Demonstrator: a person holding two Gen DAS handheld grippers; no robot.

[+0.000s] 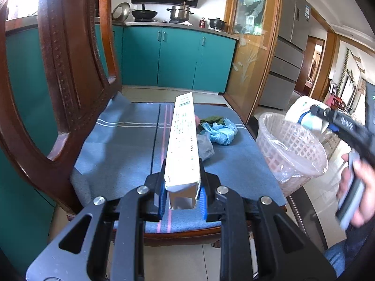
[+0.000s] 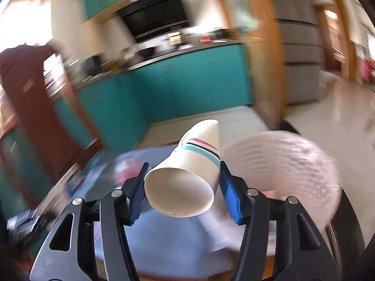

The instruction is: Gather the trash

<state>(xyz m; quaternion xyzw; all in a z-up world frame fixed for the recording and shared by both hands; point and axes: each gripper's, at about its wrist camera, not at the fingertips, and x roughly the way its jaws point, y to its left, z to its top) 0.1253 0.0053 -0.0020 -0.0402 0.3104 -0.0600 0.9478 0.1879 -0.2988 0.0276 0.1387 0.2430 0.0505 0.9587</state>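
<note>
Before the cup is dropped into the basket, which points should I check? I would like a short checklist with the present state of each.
1. Right gripper holds the paper cup: ok.
2. Cup is above the lined trash basket: ok in the left wrist view; the right wrist view is blurred.
3. Basket opening is free: ok.
4. Left gripper holds the long carton firmly: ok.
5. Trash remaining on the chair cushion: not ok, blue crumpled wrapper lies there.

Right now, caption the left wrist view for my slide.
Left gripper clamps long white carton above blue-cushioned chair; pink lined basket waits beside.
</note>
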